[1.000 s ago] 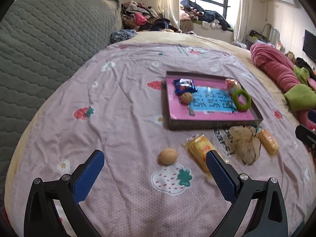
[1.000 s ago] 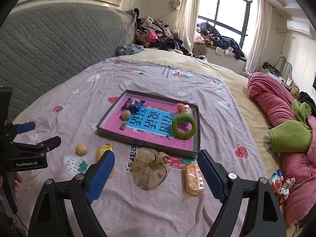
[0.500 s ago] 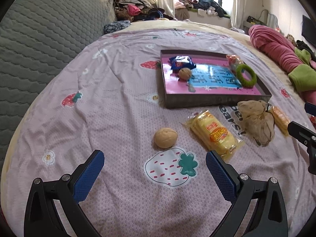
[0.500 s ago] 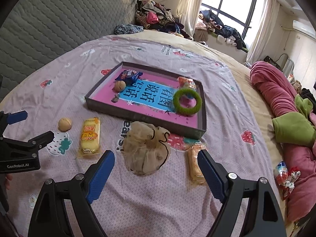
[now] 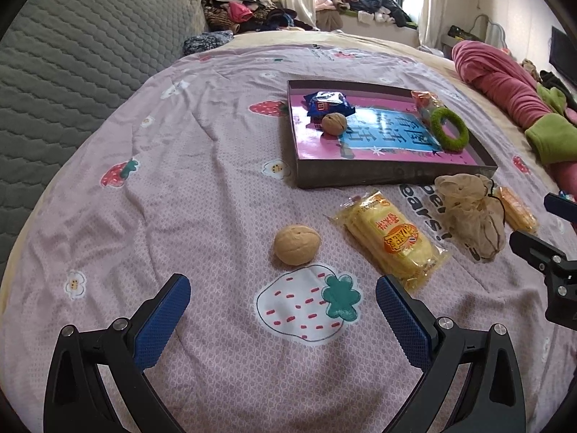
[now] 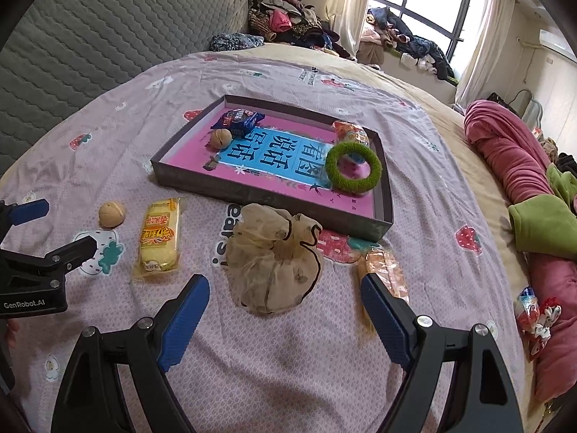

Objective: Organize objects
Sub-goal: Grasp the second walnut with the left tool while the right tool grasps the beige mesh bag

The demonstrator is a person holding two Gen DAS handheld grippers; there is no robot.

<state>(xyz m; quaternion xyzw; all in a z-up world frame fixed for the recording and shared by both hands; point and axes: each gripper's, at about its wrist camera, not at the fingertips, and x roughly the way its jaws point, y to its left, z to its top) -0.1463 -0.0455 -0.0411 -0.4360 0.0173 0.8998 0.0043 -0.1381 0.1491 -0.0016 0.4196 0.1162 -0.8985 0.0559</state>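
Observation:
A shallow grey tray (image 5: pixel 360 176) (image 6: pixel 252 191) with a pink and blue floor lies on the bed. It holds a blue snack pack (image 5: pixel 326 103), a walnut (image 5: pixel 333 123), an orange packet (image 6: pixel 351 131) and a green ring (image 6: pixel 353 167). On the sheet before it lie a walnut (image 5: pixel 296 244) (image 6: pixel 111 214), a yellow cracker pack (image 5: pixel 393 236) (image 6: pixel 160 240), a beige mesh pouch (image 6: pixel 274 256) (image 5: pixel 468 213) and an orange snack pack (image 6: pixel 384 270). My left gripper (image 5: pixel 283 299) is open just short of the loose walnut. My right gripper (image 6: pixel 285 301) is open just short of the pouch.
A grey quilted headboard (image 5: pixel 72 65) runs along the left. Pink and green bedding (image 6: pixel 523 180) is heaped on the right. A small candy wrapper (image 6: pixel 533 310) lies by the right edge. Piled clothes (image 6: pixel 288 25) sit at the far end under the window.
Both grippers have moved forward and lower toward the bed. The loose walnut and the pouch now lie much closer to the open fingers. No object has moved.

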